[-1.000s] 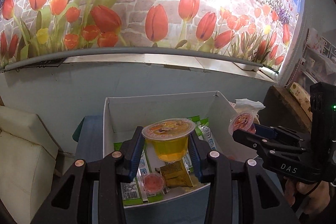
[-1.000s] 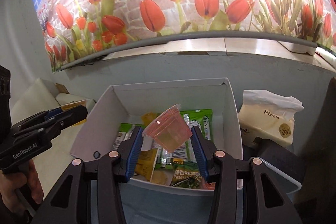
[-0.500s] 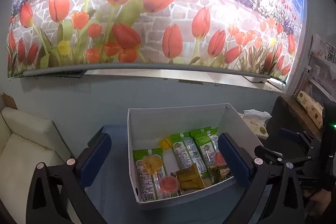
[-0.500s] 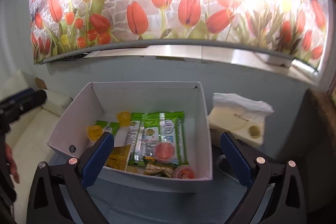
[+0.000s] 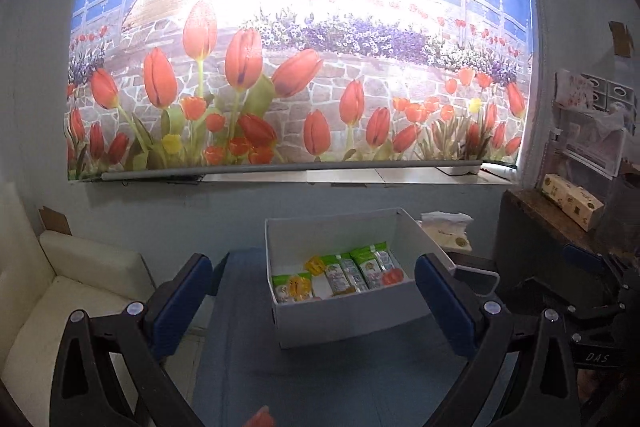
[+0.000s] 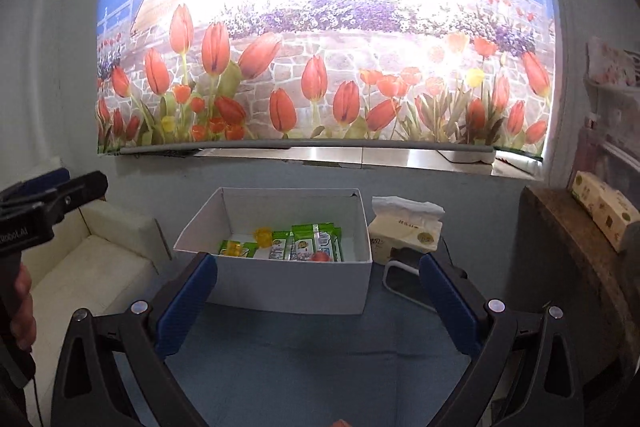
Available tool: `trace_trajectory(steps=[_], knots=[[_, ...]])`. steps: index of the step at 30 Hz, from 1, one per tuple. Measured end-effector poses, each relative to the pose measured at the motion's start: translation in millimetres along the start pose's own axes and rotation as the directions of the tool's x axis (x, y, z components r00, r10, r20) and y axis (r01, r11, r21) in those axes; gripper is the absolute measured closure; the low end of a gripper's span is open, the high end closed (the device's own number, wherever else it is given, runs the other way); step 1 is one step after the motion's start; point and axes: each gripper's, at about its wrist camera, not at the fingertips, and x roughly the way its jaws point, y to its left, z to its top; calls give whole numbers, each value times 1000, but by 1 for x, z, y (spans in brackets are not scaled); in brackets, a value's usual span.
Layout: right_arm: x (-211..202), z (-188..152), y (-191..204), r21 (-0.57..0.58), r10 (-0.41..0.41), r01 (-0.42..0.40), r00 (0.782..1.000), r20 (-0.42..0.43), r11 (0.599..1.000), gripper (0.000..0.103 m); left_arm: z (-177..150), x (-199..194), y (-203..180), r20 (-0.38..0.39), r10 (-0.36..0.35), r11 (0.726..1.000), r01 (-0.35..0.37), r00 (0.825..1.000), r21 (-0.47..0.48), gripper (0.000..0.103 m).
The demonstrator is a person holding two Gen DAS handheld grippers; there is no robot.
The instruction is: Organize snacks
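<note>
A white cardboard box (image 5: 352, 319) stands on the blue tabletop, a little way ahead of both grippers. Inside it lie green snack packets (image 5: 360, 267), a yellow jelly cup (image 5: 316, 263) and a red jelly cup (image 5: 392, 277). My left gripper (image 5: 312, 263) is wide open, with nothing between its blue pads. The right wrist view shows the same box (image 6: 292, 287), the packets (image 6: 312, 247) and the red cup (image 6: 320, 257). There my right gripper (image 6: 318, 263) is also wide open and empty, short of the box's near wall.
A tissue pack (image 6: 404, 231) sits right of the box, with a white-rimmed dark object (image 6: 400, 283) before it. A cream sofa (image 6: 92, 259) is at the left and a wooden shelf (image 6: 568, 247) at the right. A small red snack (image 5: 260, 419) shows at the bottom edge.
Both grippers were shut on jelly cups over the box, the left on a yellow one, the right on a pink one. Both have opened, the cups are gone, and the grippers have drawn back and up.
</note>
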Motion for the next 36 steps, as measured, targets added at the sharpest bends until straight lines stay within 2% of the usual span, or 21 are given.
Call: trace_trajectory(steps=[5,8,11,16,19,26,36], knots=[[-36,-25,0,44,95,-92,994,-62,995,0,-29,-35,-24,-39,-43,998,44,998,36,0],[-56,-39,0,69,143,-137,985,-94,988,0,-45,-55,-34,-77,-51,998,53,996,21,0],[-78,-46,0,57,142,-138,986,-88,989,0,-63,-72,-38,-106,-78,997,79,991,6,0],[-101,-54,0,34,119,-117,990,-82,993,0,-77,-96,-33,-133,-76,997,74,988,-21,0],[-104,-57,4,27,133,-131,987,-91,991,0,-79,-105,-25,-151,-90,995,82,984,-58,0],[-107,-65,13,27,145,-143,984,-102,989,0,-79,-117,-25,-150,-67,998,64,986,-28,0],[-112,-65,10,37,137,-134,985,-107,990,0,-78,-118,-33,-154,-92,996,89,984,-22,0]])
